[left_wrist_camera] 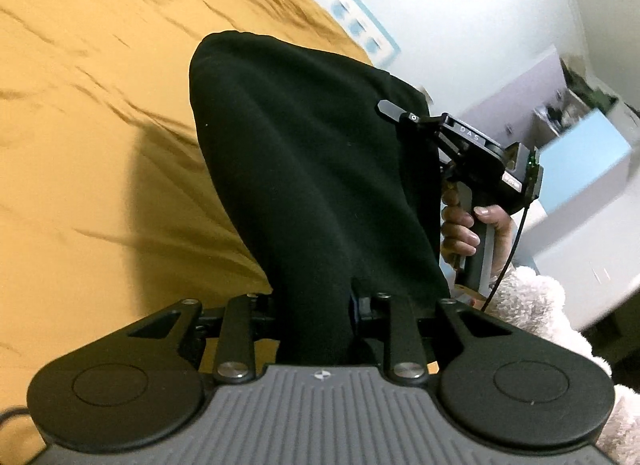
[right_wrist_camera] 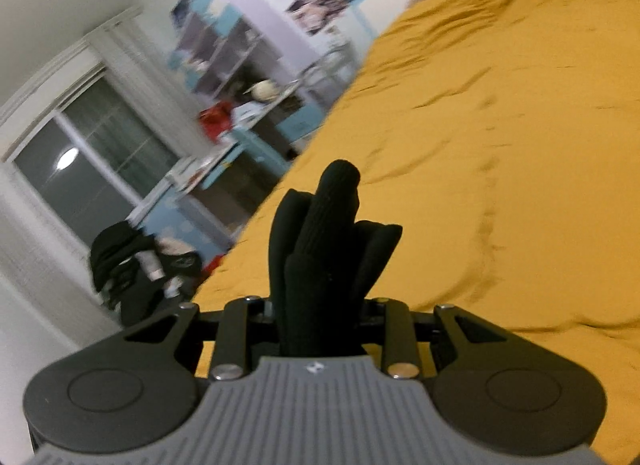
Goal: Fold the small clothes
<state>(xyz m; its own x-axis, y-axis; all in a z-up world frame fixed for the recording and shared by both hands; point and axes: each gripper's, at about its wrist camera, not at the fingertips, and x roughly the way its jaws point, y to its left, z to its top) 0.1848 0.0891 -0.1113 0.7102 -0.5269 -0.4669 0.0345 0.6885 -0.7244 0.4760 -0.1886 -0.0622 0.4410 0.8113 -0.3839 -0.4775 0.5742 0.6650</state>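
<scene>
A small black garment [left_wrist_camera: 304, 169] hangs stretched in the air above a mustard-yellow bed cover [left_wrist_camera: 92, 113]. My left gripper [left_wrist_camera: 320, 305] is shut on one edge of it; the cloth hides the fingertips. My right gripper [right_wrist_camera: 320, 305] is shut on a bunched, ribbed edge of the same black garment [right_wrist_camera: 320, 249], which sticks up between its jaws. The right gripper also shows in the left wrist view [left_wrist_camera: 404, 115], at the garment's far side, held by a hand [left_wrist_camera: 468, 229].
The yellow bed cover [right_wrist_camera: 500, 153] fills the right wrist view's right side. Beyond the bed edge stand shelves [right_wrist_camera: 224, 49], a blue desk [right_wrist_camera: 248, 145], a window [right_wrist_camera: 80, 161] and a pile of dark clothes [right_wrist_camera: 124, 261]. A fluffy sleeve [left_wrist_camera: 532, 305] is at the right.
</scene>
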